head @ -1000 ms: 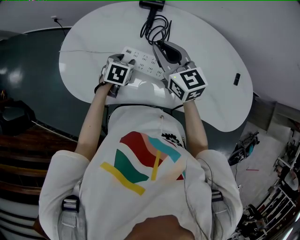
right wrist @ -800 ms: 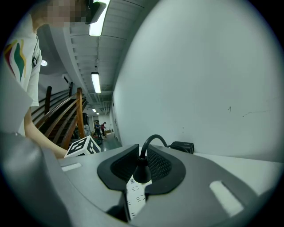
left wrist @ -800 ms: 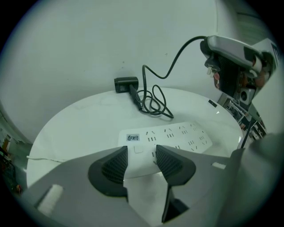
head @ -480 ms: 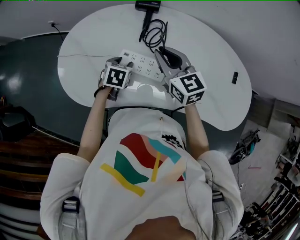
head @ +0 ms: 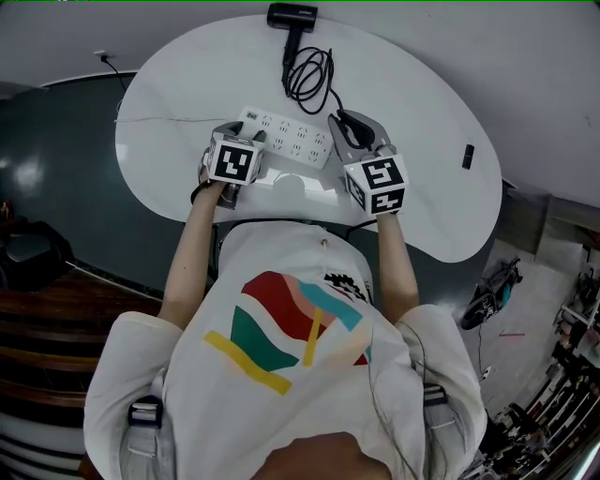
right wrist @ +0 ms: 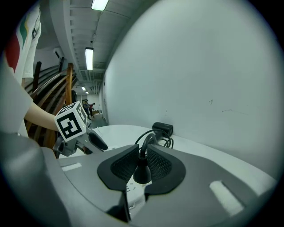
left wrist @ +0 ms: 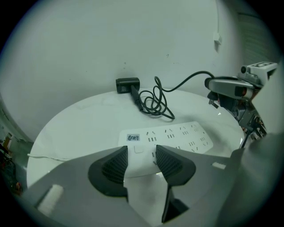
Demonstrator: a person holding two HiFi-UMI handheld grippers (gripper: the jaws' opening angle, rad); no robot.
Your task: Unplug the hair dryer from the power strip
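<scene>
On the round white table point(head: 422, 103) lies a white power strip point(head: 286, 136) point(left wrist: 177, 137). My left gripper point(head: 246, 136) point(left wrist: 141, 157) is shut on its left end, and white casing fills the gap between the pads. The black hair dryer point(head: 292, 17) point(left wrist: 127, 84) point(right wrist: 162, 129) lies at the far edge. Its coiled cord point(head: 309, 75) point(left wrist: 153, 102) runs to a black plug point(right wrist: 142, 172). My right gripper point(head: 349, 127) point(right wrist: 141, 162) point(left wrist: 224, 88) is shut on that plug. It holds it just off the strip's right end, out of the sockets.
A small black object point(head: 467, 157) lies on the table at the right. A thin white cable point(head: 159, 119) leads from the strip off the left rim. A plain wall rises just behind the table. The person's torso is close against the near edge.
My right gripper, still shut on the plug, moved from above the strip's sockets to the right and downward, tilting as it went. The left gripper kept still on the strip.
</scene>
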